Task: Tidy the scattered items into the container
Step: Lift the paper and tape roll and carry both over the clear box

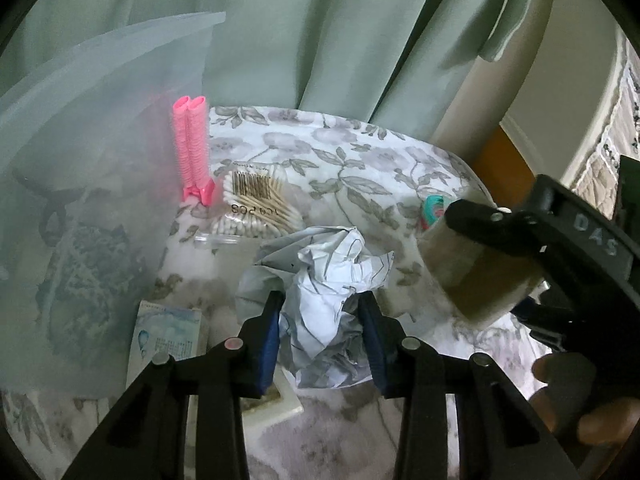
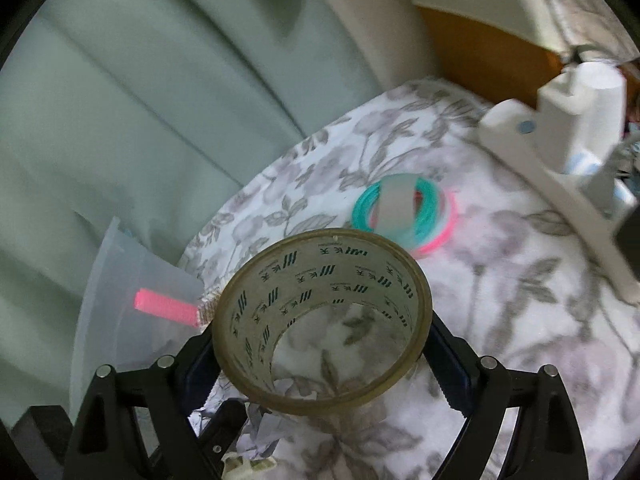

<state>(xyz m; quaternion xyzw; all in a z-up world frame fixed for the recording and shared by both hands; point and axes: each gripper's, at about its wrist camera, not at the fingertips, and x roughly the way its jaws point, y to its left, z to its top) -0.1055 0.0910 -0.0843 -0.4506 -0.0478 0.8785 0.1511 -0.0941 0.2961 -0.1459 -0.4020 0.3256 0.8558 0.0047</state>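
Observation:
My left gripper (image 1: 322, 322) is shut on a crumpled ball of white paper (image 1: 332, 276), which sits between its blue pads just above the floral cloth (image 1: 360, 160). My right gripper (image 2: 320, 348) is shut on a roll of clear brownish tape (image 2: 256, 292), gripped across its width and held above the cloth. The left wrist view shows that roll (image 1: 472, 268) to the right of the paper. A translucent plastic container (image 1: 100, 128) stands at the left, also seen low and left in the right wrist view (image 2: 120, 276). A pink hair roller (image 1: 192, 148) stands at its wall.
A bag of cotton swabs (image 1: 256, 204) lies behind the paper. Teal and pink rings (image 2: 404, 216) lie on the cloth beyond the tape. A small printed packet (image 1: 168, 340) sits at the container's base. A white stand (image 2: 560, 120) is at the right. Green curtains (image 1: 320, 40) hang behind.

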